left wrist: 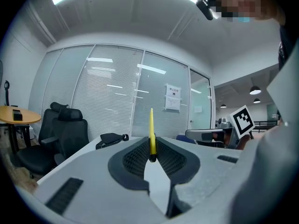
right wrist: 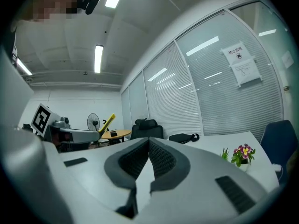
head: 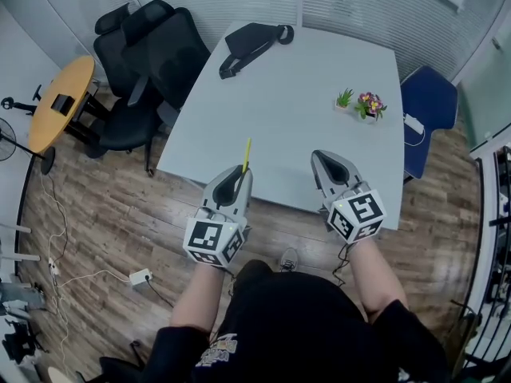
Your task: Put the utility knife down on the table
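Note:
The yellow utility knife (head: 247, 155) sticks out past the tips of my left gripper (head: 239, 175), which is shut on its lower end. In the left gripper view the knife (left wrist: 151, 132) stands upright between the dark pads (left wrist: 135, 158) of the left gripper (left wrist: 152, 158). My right gripper (head: 318, 158) is held beside it, shut with nothing in it; its tips meet in its own view (right wrist: 149, 141). Both grippers hover at the near edge of the white table (head: 279, 102). From the right gripper view the knife (right wrist: 107, 122) shows slanted at the left.
A black bag (head: 254, 42) lies at the table's far side, and two small potted plants (head: 361, 102) stand at its right. Black office chairs (head: 152, 54) and a round wooden table (head: 64, 94) are on the left, a blue chair (head: 431, 110) on the right.

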`<state>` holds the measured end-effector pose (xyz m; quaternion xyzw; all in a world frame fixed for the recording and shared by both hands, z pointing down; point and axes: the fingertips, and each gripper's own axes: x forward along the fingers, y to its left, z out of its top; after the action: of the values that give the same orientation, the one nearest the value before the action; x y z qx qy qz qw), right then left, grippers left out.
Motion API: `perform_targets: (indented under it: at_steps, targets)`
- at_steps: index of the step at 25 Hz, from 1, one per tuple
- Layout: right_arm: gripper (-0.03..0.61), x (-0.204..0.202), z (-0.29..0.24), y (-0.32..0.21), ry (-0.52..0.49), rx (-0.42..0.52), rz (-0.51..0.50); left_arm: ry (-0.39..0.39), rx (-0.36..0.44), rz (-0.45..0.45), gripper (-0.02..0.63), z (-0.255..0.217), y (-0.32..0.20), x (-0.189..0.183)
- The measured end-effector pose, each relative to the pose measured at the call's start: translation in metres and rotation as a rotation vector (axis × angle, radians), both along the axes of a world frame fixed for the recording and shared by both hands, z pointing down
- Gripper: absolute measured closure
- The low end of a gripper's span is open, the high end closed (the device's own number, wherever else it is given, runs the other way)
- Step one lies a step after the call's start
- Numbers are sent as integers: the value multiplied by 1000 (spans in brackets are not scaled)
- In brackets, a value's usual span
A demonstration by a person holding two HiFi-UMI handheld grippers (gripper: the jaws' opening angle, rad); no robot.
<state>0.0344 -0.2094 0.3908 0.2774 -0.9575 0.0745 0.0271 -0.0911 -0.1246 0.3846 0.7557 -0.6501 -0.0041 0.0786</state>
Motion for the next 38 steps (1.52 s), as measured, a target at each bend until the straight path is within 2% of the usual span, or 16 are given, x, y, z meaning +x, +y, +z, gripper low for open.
perform_targets:
  at_steps: [8,19,30,38]
  targets:
    - [574,-9,9,-22,3,-19,64,-24,0,81,563,-2,-40,-13]
    - [574,-37,15,-60,1,-46,270,-52,-41,307,563,14,-116,-48]
    - [574,-41,35,-81,39,-79,433,-90,-141,479,563,73,-176,-51]
    - [574,-37,48,-81,45,-110,520,-132,-263,560,563,136,-193,-44]
